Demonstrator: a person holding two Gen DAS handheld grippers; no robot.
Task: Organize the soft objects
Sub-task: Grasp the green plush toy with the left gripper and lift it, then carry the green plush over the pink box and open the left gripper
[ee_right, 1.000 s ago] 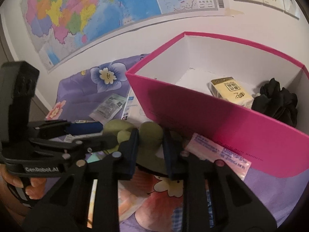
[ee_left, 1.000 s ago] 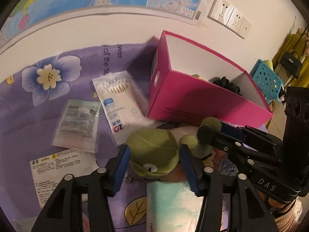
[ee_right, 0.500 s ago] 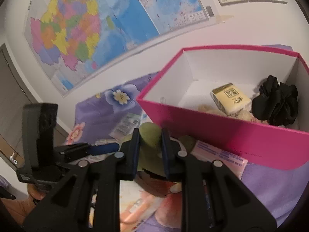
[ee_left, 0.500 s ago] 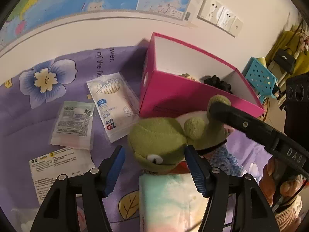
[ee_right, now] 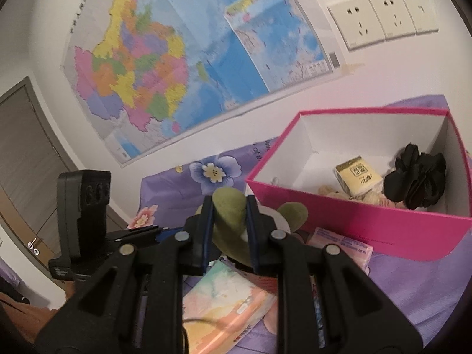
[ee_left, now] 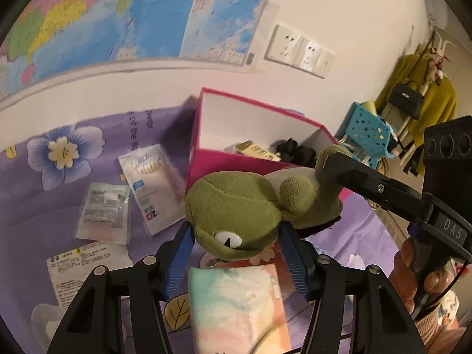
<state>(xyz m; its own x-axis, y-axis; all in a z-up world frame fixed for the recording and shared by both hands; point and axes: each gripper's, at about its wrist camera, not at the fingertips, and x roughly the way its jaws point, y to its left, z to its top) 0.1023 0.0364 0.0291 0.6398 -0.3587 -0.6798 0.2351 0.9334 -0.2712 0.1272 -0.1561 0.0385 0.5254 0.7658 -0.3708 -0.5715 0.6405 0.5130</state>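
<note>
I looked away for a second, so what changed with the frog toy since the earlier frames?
The green frog plush has been lifted off the purple sheet toward the pink box. The right gripper stays clamped on its limb; the left gripper, jaws just closing, flanks its head. The packets haven't moved.

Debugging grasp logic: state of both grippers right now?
Left gripper: shut on green plush frog's head.
Right gripper: shut on the frog's limb.

A large coloured map (ee_right: 188, 67) is taped to the white wall, with a row of wall sockets (ee_right: 383, 20) at its three o'clock. At two o'clock in the left wrist view, a yellow coat (ee_left: 433, 103) and black handbag (ee_left: 405, 100) hang behind a turquoise perforated basket (ee_left: 367, 129). A grey door (ee_right: 26, 153) stands at nine o'clock.
</note>
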